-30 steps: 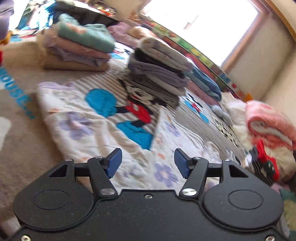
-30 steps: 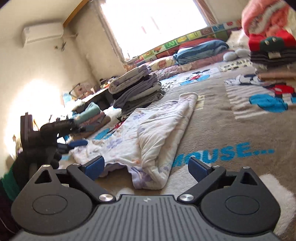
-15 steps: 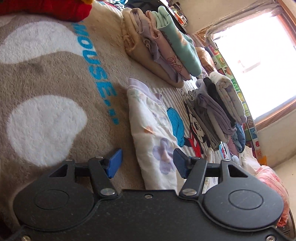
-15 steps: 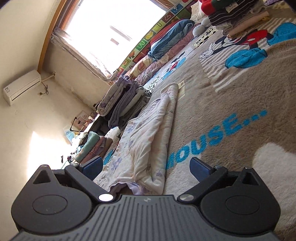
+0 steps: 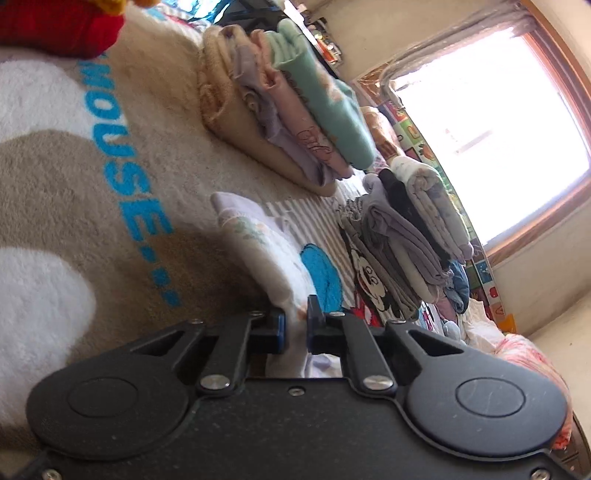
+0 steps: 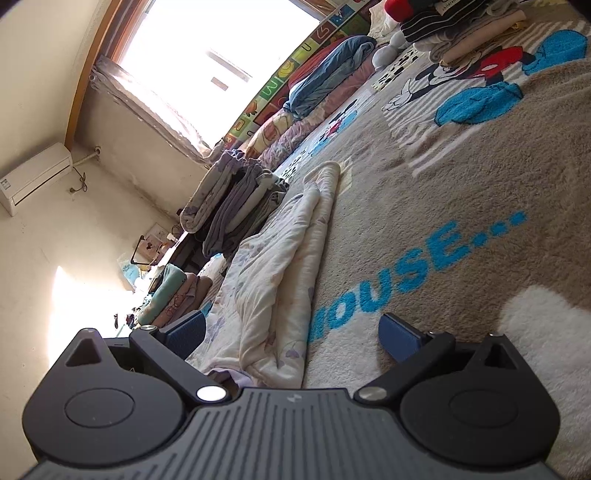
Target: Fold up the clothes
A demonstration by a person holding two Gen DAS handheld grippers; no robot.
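My left gripper (image 5: 295, 326) has its blue pads drawn close together, pinching the near edge of the floral garment (image 5: 266, 254); white cloth fills the narrow gap between them. My right gripper (image 6: 291, 330) is spread wide, its pads (image 6: 186, 328) standing on either side of the garment's near end without touching it, the bunched hem lying just ahead of the body between the fingers.

The floral garment (image 6: 280, 266) is a pale piece with faint purple flowers, folded lengthwise into a long strip that runs away from me across the carpet (image 6: 461, 177). In the right wrist view it tapers toward the far end, with the blue "MOUSE..." lettering (image 6: 417, 273) just to its right on the brown pile.

To the left of the strip, a stack of grey and lilac folded clothes (image 6: 236, 206) sits close beside it, and nearer to me a second stack topped by a mint green piece (image 6: 168, 291). In the left wrist view the same two stacks appear beyond the garment, the mint-topped pile (image 5: 291, 107) well apart from the grey one (image 5: 402, 240). Far off to the right in the right wrist view a striped and beige stack (image 6: 465, 33) rests on the cartoon print. A bright window (image 6: 207, 62) fills the far wall, with an air conditioner (image 6: 33, 177) mounted to its left.
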